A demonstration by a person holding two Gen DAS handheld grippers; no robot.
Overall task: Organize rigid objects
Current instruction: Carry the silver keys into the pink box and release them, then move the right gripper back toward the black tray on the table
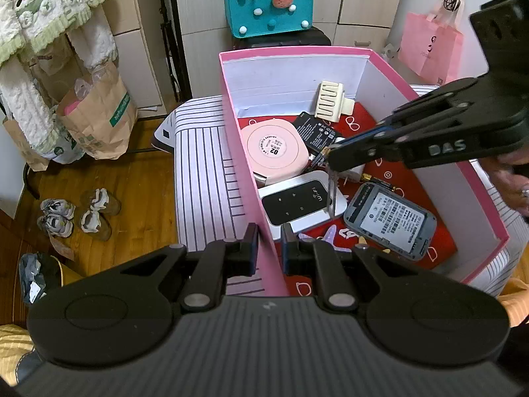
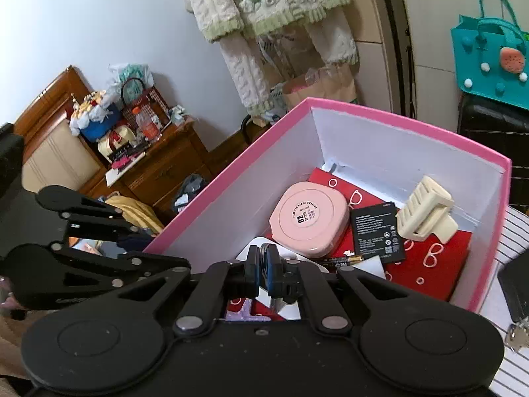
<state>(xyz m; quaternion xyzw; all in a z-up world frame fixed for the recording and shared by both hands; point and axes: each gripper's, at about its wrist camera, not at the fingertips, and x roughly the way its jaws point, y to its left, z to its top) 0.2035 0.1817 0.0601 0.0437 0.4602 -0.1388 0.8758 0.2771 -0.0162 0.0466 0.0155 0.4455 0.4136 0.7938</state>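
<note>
A pink box (image 1: 231,106) with white inner walls lies on striped bedding. On its red floor are a pink rounded case (image 1: 274,149), a cream hair claw (image 1: 332,101), a black battery pack (image 1: 317,129), a white Wi-Fi router (image 1: 297,201) and a grey device (image 1: 390,220) with its back open. My left gripper (image 1: 269,248) is shut on the box's near left wall. My right gripper (image 1: 330,162) reaches in over the router, shut on a thin ring (image 1: 331,195) that hangs from its tips. In the right wrist view the ring (image 2: 263,258) sits edge-on between the pads, close before the pink case (image 2: 309,220).
A teal felt bag (image 1: 267,3) stands behind the box and a pink paper bag (image 1: 429,46) at far right. Paper bags and shoes (image 1: 76,215) sit on the wooden floor to the left. Keys (image 2: 515,335) lie on the bedding, and a cluttered nightstand (image 2: 158,162) is further off.
</note>
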